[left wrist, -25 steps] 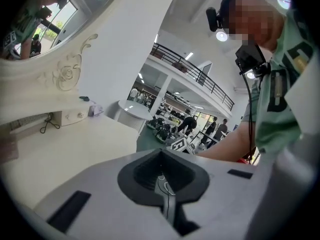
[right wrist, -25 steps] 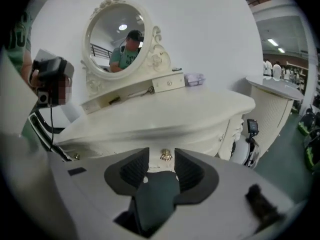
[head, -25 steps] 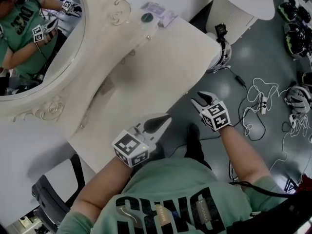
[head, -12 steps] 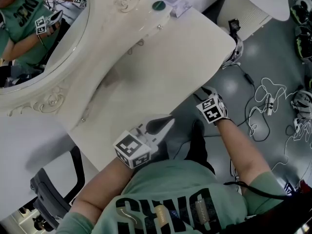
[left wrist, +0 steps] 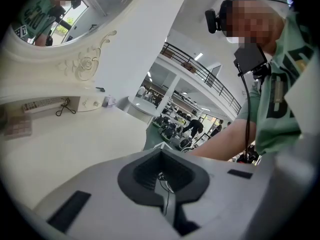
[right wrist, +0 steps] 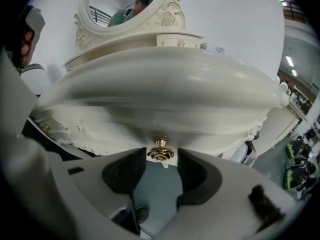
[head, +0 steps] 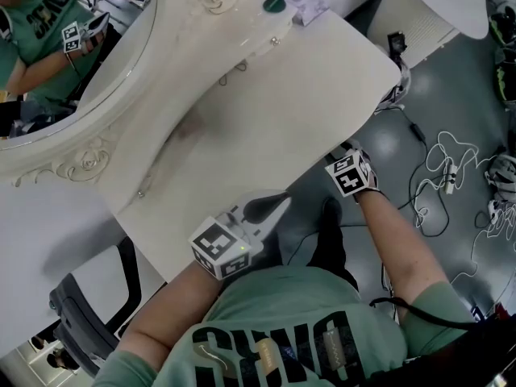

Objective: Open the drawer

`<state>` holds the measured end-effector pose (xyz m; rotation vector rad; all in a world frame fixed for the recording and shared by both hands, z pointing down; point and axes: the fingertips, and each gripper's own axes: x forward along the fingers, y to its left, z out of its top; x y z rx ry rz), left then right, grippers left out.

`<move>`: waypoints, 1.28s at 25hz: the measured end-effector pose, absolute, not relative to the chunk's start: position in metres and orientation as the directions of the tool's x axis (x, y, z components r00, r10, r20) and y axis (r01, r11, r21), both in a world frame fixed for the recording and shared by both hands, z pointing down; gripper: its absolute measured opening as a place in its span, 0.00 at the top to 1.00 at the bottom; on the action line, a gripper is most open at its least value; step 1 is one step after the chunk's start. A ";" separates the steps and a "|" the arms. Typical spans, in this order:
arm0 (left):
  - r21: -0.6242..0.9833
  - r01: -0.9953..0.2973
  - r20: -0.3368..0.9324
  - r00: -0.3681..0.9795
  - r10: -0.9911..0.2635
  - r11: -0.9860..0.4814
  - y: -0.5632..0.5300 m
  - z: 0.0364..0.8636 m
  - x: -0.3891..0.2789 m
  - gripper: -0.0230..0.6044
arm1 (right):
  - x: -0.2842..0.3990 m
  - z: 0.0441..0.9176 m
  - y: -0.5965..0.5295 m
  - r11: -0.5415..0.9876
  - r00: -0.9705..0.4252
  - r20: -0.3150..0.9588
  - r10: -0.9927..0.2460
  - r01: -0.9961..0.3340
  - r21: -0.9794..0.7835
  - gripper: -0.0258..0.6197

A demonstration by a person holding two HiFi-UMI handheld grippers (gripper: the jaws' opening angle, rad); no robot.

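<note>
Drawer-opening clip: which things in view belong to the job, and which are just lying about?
Job: gold drawer knob, between the open jaws of the right gripper; dressing table that carries it.
Lying about: left gripper, shut and empty; green disc by the mirror; cables on the floor.

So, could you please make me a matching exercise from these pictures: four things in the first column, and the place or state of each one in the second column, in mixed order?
Column one
1. small gold metal drawer knob
2. left tool
3. right tool
4. small dark green round disc

Column two
a. jaws together, nothing between them
b. on the raised back ledge of the cream dressing table
c. jaws apart, pressing on nothing
d. under the table's front edge, between two open jaw tips

Pairs: 1-d, 2-a, 3-c, 4-b
</note>
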<state>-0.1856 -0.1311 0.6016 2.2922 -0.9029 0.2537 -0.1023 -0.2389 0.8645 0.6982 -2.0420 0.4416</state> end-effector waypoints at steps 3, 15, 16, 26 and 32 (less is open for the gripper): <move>0.504 -0.670 0.396 0.740 -0.544 -0.544 -0.129 0.602 -0.188 0.95 | -0.102 0.869 -0.237 0.788 -0.399 0.866 -0.301 -0.615 -0.009 0.69; 0.504 -0.678 0.387 0.731 -0.561 -0.535 -0.123 0.598 -0.191 0.95 | -0.100 0.869 -0.236 0.807 -0.367 0.878 -0.306 -0.590 0.035 0.75; 0.505 -0.677 0.386 0.731 -0.562 -0.534 -0.122 0.599 -0.191 0.95 | -0.100 0.869 -0.236 0.805 -0.367 0.878 -0.308 -0.592 0.035 0.75; 0.512 -0.671 0.371 0.736 -0.566 -0.537 -0.124 0.597 -0.190 0.95 | -0.077 0.870 -0.218 0.794 -0.353 0.885 -0.303 -0.608 0.030 0.75; 0.513 -0.664 0.362 0.743 -0.564 -0.545 -0.129 0.593 -0.181 0.95 | -0.069 0.870 -0.212 0.792 -0.352 0.886 -0.301 -0.610 0.026 0.75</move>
